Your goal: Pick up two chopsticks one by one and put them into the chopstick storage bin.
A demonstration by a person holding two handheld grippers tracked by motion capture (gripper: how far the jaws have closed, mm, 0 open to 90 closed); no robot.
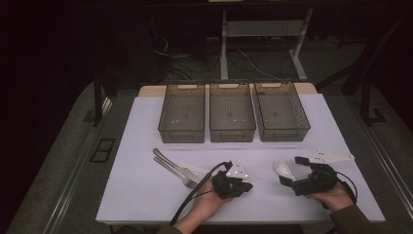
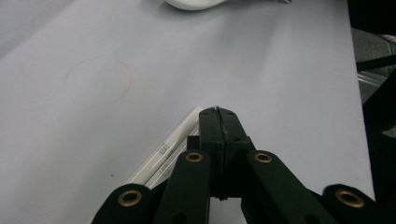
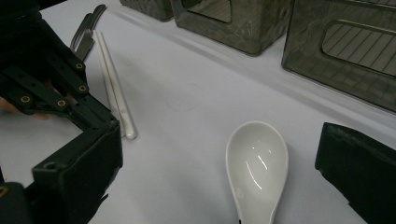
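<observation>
Seen from above, the white counter (image 1: 146, 195) carries three translucent grey bins (image 1: 233, 113) side by side along its far edge, all apparently unfilled, with loose cutlery in front of them. We judge the work to be sorting this cutlery into the bins, and the step in hand to be the first pick-up: nothing is lifted yet. At the right, the right hand-held gripper (image 3: 219, 182) rests low on the counter with its jaws spread wide, one on either side of the white ceramic spoon (image 3: 257, 168), neither touching it. The next move, in our judgement, calls for closing squarely on the spoon; its glazed, curved surface looks slippery, so a grip low on the handle may serve better than one on the bowl. The spoon lies bowl upward, glossy with small highlights, its handle pointing toward the camera in the right gripper view. At the left, the left hand-held gripper (image 2: 218, 122) has its jaws pressed fully together, holding nothing, its tip just over the near end of the white chopsticks (image 2: 175, 142); whether it touches them we cannot tell. Metal utensils, including a fork (image 1: 171, 168), lie beyond the chopsticks, toward the counter's left side.
</observation>
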